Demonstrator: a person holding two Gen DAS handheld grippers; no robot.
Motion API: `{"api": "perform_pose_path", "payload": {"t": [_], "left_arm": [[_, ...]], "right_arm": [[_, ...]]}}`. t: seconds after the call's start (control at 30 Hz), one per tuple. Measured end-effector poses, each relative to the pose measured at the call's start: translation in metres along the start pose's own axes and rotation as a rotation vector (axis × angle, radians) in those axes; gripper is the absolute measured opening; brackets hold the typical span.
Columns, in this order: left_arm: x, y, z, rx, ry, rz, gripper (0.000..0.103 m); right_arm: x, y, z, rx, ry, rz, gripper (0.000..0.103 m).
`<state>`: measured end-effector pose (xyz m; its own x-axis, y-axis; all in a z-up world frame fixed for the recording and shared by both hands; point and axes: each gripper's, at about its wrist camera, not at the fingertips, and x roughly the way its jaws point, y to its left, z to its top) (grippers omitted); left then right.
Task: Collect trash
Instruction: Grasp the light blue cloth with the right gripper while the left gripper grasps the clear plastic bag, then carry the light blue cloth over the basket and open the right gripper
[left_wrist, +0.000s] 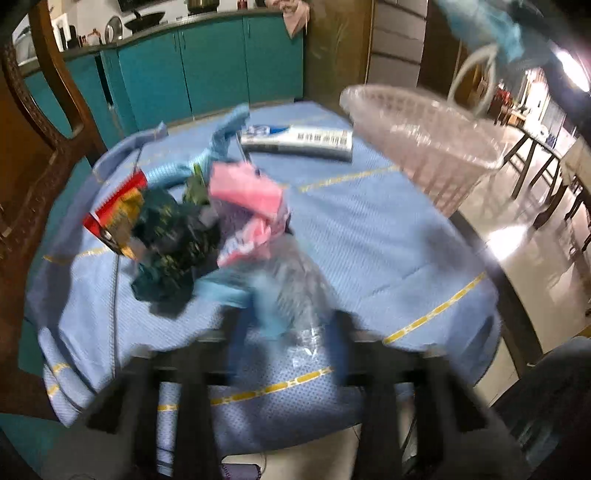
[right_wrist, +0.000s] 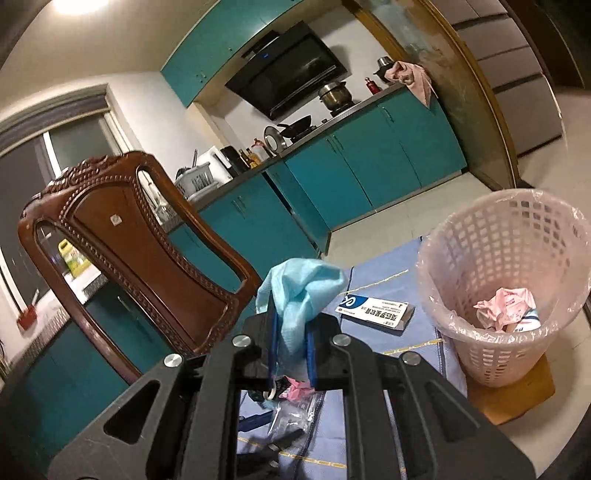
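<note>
Your right gripper is clamped on a crumpled light-blue face mask, held above the table, left of the pink lattice plastic basket, which already holds crumpled pink wrappers. Your left gripper is blurred, its fingers spread either side of a clear plastic wrapper. Left on the blue tablecloth: a pink packet, a dark crumpled bag, a red-and-yellow packet and a white-and-blue carton.

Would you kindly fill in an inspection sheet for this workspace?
Surface: table under a blue cloth.
Job's things: pink basket lined with plastic, crumpled trash inside; blue mask; boxed tube; wrapper pile.
Clutter: clear bottle.
Grippers: right gripper shut on the mask; left gripper open over the bottle.
Cables: nothing seen.
Surroundings: wooden chair, teal cabinets.
</note>
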<state>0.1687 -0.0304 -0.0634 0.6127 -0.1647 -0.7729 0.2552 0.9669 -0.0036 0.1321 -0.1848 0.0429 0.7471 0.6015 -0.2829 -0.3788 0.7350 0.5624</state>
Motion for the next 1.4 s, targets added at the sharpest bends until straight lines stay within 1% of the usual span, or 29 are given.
{"api": "perform_pose_path", "payload": {"t": [0.07,0.13,0.17,0.23,0.27,0.3,0.37,0.43,0.5,0.67,0.73,0.87,1.1,1.4], "left_arm": [[-0.021,0.010,0.002,-0.047,-0.069,-0.031,0.015],[-0.043,0.018,0.004,-0.067,-0.132,-0.063,0.015],[-0.061,0.025,0.003,-0.082,-0.202,-0.073,0.015],[-0.086,0.035,0.004,-0.102,-0.306,-0.070,0.015],[-0.098,0.041,0.003,-0.118,-0.361,-0.059,0.015],[-0.111,0.050,0.003,-0.141,-0.423,-0.024,0.015],[-0.124,0.063,0.002,-0.167,-0.487,0.059,0.015],[-0.127,0.073,0.001,-0.201,-0.498,0.094,0.015],[-0.130,0.079,0.000,-0.228,-0.501,0.091,0.015],[-0.131,0.077,0.001,-0.199,-0.491,0.116,0.015],[-0.129,0.076,0.003,-0.197,-0.479,0.103,0.015],[-0.125,0.076,0.000,-0.190,-0.457,0.103,0.015],[-0.123,0.077,-0.003,-0.197,-0.437,0.094,0.016],[-0.121,0.076,-0.001,-0.194,-0.425,0.094,0.016]], "right_arm": [[-0.002,0.003,-0.002,-0.012,-0.002,0.000,0.013],[-0.004,0.006,-0.002,-0.026,-0.008,-0.002,0.013],[-0.005,0.008,-0.002,-0.038,-0.010,-0.007,0.013],[-0.006,0.014,-0.003,-0.071,-0.014,-0.031,0.013],[-0.006,0.018,-0.005,-0.095,-0.011,-0.052,0.013],[-0.004,0.022,-0.007,-0.111,-0.005,-0.068,0.013],[-0.001,0.030,-0.014,-0.148,0.019,-0.099,0.013],[0.002,0.037,-0.021,-0.182,0.036,-0.126,0.013],[0.005,0.045,-0.031,-0.228,0.051,-0.165,0.013],[0.009,0.053,-0.040,-0.279,0.061,-0.189,0.013],[0.009,0.052,-0.041,-0.282,0.057,-0.194,0.013],[0.012,0.048,-0.042,-0.277,0.070,-0.197,0.013],[0.018,0.048,-0.045,-0.281,0.093,-0.202,0.013],[0.020,0.049,-0.046,-0.283,0.099,-0.207,0.013]]}}
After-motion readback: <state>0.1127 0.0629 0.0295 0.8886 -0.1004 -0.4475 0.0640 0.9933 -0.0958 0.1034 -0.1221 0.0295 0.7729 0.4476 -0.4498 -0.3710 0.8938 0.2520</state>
